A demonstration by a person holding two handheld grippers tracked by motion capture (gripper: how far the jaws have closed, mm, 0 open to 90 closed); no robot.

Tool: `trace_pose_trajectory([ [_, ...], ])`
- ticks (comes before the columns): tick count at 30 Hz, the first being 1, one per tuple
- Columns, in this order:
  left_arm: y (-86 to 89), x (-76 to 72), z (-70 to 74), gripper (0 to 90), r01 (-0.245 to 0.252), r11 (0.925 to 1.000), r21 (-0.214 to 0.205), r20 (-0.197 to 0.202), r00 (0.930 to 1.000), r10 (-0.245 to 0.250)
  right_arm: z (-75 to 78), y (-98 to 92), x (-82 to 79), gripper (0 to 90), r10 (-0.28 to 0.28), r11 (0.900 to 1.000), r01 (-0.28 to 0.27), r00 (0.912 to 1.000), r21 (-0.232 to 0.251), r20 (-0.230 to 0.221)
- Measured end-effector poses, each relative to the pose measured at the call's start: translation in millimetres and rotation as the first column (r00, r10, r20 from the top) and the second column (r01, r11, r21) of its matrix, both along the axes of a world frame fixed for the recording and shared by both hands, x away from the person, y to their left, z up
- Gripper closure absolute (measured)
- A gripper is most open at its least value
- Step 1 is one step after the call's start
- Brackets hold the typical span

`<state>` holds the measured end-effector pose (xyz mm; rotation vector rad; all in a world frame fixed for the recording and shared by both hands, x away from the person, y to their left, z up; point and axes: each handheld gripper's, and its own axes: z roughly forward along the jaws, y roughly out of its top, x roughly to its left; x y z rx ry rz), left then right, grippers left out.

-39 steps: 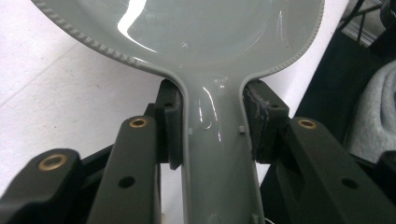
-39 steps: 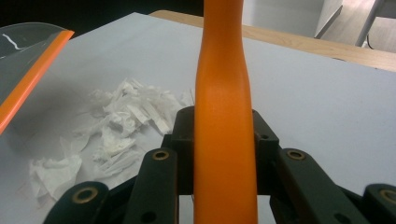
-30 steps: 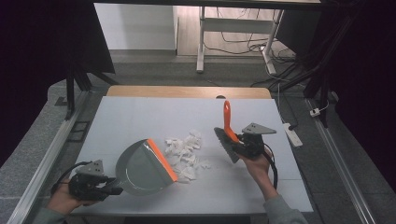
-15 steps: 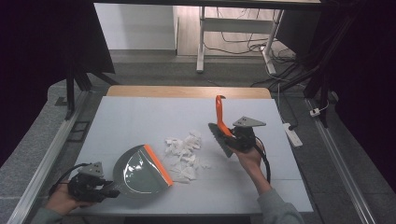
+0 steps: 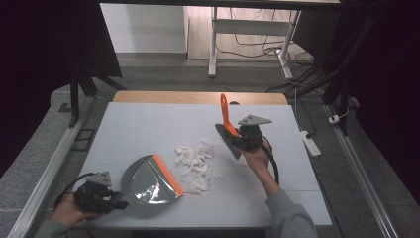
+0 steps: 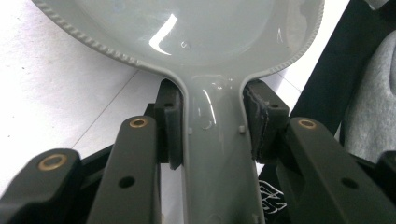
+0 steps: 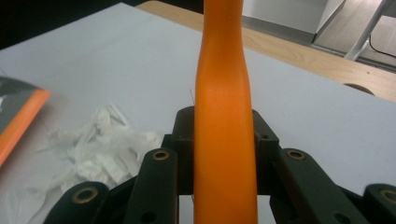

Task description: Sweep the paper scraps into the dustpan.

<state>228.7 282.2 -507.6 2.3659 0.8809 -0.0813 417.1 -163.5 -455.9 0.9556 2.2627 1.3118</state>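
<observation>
A grey dustpan (image 5: pixel 143 183) with an orange lip lies on the white table at the front left. My left gripper (image 5: pixel 118 201) is shut on its grey handle (image 6: pixel 215 154), and the pads (image 6: pixel 172 126) press both sides of it. A pile of torn white paper scraps (image 5: pixel 195 161) lies just right of the lip. My right gripper (image 5: pixel 234 135) is shut on a brush's orange handle (image 7: pixel 223 107), which stands up above the table right of the pile. The dark bristles (image 5: pixel 228 143) slant down toward the scraps (image 7: pixel 102 140).
A wooden strip (image 5: pixel 198 97) runs along the table's far edge. A white power strip (image 5: pixel 309 143) lies off the right side, beside a metal rail (image 5: pixel 364 183). Another rail (image 5: pixel 49 168) runs along the left. A desk frame and cables stand on the floor beyond.
My right gripper has carried the brush left and a little farther back, closer to the scraps. The left gripper and dustpan have barely shifted.
</observation>
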Motion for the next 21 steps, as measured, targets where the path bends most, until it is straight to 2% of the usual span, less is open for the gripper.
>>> trace_pose_trajectory([
  [1,0.1,0.0,0.2,61.2,0.004,1.0,-0.001,0.001,1.0,-0.004,1.2,6.2,7.0,70.0,0.0,1.0,0.0,1.0,-0.003,-0.003],
  [3,0.4,0.5,0.5,61.2,0.006,1.0,-0.005,-0.001,1.0,-0.006,1.5,9.8,10.2,70.0,-0.001,0.9999,0.001,1.0,-0.014,-0.007],
  [4,0.6,0.7,0.3,61.2,0.008,1.0,-0.001,0.0,1.0,-0.008,0.9,16.5,16.8,69.9,0.004,0.999,-0.004,0.9999,-0.043,-0.014],
  [10,-0.9,3.5,-2.3,61.2,0.018,0.9998,0.003,-0.012,0.9998,-0.018,-7.6,33.3,33.3,70.0,-0.004,0.9945,-0.001,0.9989,-0.105,-0.048],
  [21,-1.8,6.6,-4.8,61.2,0.022,0.9998,0.0,-0.028,0.9994,-0.022,-23.5,55.0,50.4,70.0,-0.011,0.9905,-0.003,0.995,-0.138,-0.099],
])
